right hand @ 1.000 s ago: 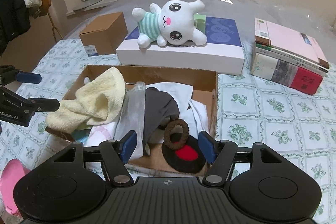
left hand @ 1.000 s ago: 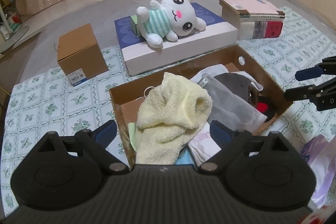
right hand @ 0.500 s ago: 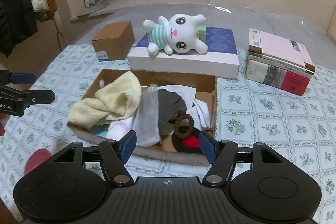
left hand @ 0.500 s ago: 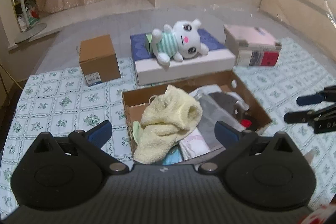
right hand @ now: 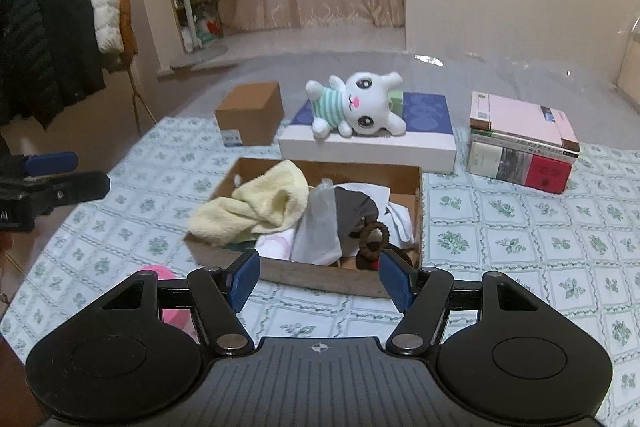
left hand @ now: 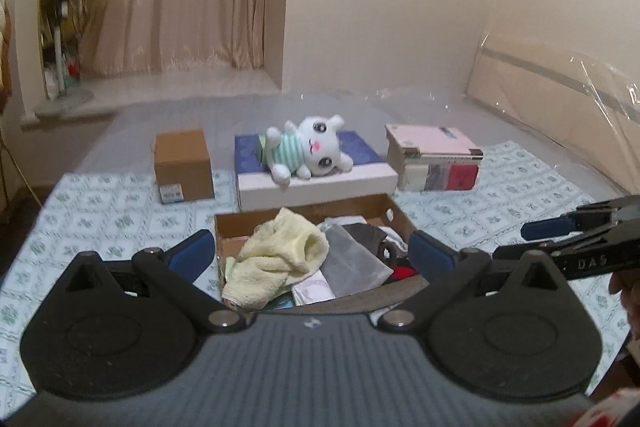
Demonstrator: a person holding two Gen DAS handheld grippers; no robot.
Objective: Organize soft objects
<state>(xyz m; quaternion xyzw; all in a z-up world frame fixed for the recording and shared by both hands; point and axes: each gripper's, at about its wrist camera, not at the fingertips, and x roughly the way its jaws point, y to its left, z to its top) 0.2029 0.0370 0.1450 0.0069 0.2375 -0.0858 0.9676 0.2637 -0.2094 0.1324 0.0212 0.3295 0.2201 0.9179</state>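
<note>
Pale yellow fleece towel [right hand: 256,205] draped over the left end of the shallow cardboard box [right hand: 320,277], at 11 o'clock from the right gripper [right hand: 319,279]. Light, limp, compressible; best pinched at a raised fold. Right gripper and left gripper [left hand: 310,253] both released, empty.

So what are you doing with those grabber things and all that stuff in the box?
A person holds a gripper in each hand, and both the left gripper and the right gripper are open and empty above the table. In front of them, the cardboard box holds a yellow towel and other soft things. The white plush toy lies on the blue and white box behind it.
</note>
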